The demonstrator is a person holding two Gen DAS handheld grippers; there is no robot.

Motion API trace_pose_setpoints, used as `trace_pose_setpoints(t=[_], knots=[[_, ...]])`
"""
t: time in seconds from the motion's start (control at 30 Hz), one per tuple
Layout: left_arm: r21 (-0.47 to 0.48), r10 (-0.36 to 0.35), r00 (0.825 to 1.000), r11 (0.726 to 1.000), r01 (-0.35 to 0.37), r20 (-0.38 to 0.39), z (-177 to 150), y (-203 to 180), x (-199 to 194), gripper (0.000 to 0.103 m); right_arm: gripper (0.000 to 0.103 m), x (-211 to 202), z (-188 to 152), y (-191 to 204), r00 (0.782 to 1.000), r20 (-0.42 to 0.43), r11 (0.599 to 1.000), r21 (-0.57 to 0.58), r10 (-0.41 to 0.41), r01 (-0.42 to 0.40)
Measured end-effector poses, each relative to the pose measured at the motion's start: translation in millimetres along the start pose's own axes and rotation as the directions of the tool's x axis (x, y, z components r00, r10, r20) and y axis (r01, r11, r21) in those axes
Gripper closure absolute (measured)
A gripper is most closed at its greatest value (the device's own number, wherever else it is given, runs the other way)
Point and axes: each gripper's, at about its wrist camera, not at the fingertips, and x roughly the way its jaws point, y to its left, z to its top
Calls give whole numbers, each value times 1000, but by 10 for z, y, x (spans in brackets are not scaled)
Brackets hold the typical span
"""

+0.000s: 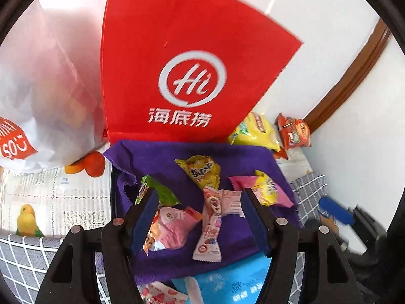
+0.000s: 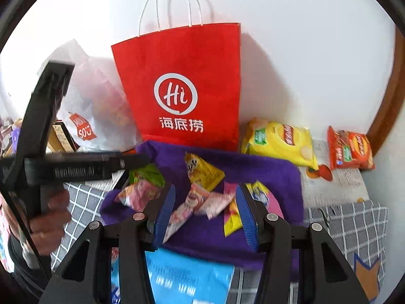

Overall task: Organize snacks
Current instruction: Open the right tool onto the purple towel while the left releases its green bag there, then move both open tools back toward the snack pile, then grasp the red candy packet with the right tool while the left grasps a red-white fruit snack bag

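A corner of a home: a red paper shopping bag (image 2: 181, 86) with a restaurant logo and a white plastic carrier bag (image 2: 96, 111) lean against a plain white wall (image 2: 303, 50) with brown wooden trim (image 2: 387, 98). Snack packets (image 2: 278, 139) lie on a purple cloth (image 2: 265, 174), newspaper (image 1: 50, 190) and a grey checked cover (image 2: 354, 225) spread over the surface.
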Motion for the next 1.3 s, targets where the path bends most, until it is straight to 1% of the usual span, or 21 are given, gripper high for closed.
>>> trace_pose_setpoints(t=[0.2, 0.23, 0.3, 0.4, 0.47, 0.57, 0.63, 0.73, 0.83, 0.9, 1.0, 1.03, 1.1, 1.17, 1.2, 1.23, 1.3], knots=[[59, 6, 999, 998, -9, 41, -55, -237, -324, 38, 53, -319, -400, 71, 999, -33, 1000, 0, -27, 27], [65, 16, 999, 998, -19, 45, -62, -281, -380, 38, 53, -375, -489, 83, 999, -40, 999, 3, -34, 34], [66, 13, 998, 998, -17, 56, -97, -329, -486, 38, 53, -446, -633, 108, 998, -52, 999, 8, -35, 36], [76, 22, 999, 997, -25, 43, -182, -375, -627, 38, 53, -509, -841, 145, 997, -78, 999, 21, -27, 29], [79, 29, 999, 996, -33, 44, -264, -361, -732, 38, 53, -513, -993, 168, 996, -84, 999, 9, -38, 39], [73, 73, 996, 994, -77, 53, -416, -285, -877, 38, 53, -481, -1177, 191, 993, -115, 999, 27, -29, 32], [56, 89, 995, 994, -91, 53, -535, -206, -947, 38, 53, -410, -1309, 211, 989, -145, 998, 55, 4, 4], [35, 110, 993, 993, -111, 34, -751, -69, -999, 38, 53, -258, -1465, 272, 981, -189, 995, 91, 53, -36], [21, 140, 990, 990, -140, 8, -972, 69, -1017, 38, 53, -144, -1536, 340, 977, -203, 994, 98, 69, -49], [11, 149, 989, 989, -149, -2, -1081, 139, -1038, 38, 53, -52, -1560, 378, 975, -215, 995, 96, 60, -40], [-20, 162, 987, 987, -162, -8, -1246, 282, -1067, 38, 53, 113, -1622, 444, 970, -243, 998, 63, 15, 0], [-29, 168, 986, 985, -168, -16, -1294, 329, -1064, 38, 49, 148, -1648, 459, 969, -246, 998, 55, 9, 5], [-42, 175, 984, 984, -176, -29, -1368, 396, -1044, 38, 45, 154, -1692, 493, 974, -224, 999, 24, -29, 36], [-49, 177, 984, 983, -179, -36, -1422, 435, -1025, 38, 45, 177, -1736, 509, 971, -239, 1000, 5, -22, 24], [-52, 175, 984, 983, -177, -38, -1442, 448, -1012, 38, 45, 214, -1770, 520, 965, -263, 1000, -7, -20, 19], [-56, 172, 984, 983, -174, -38, -1461, 456, -995, 38, 45, 198, -1783, 542, 969, -243, 999, -30, -34, 28], [-58, 172, 984, 983, -175, -40, -1488, 456, -947, 38, 46, 197, -1813, 562, 972, -231, 998, -54, -50, 39]])
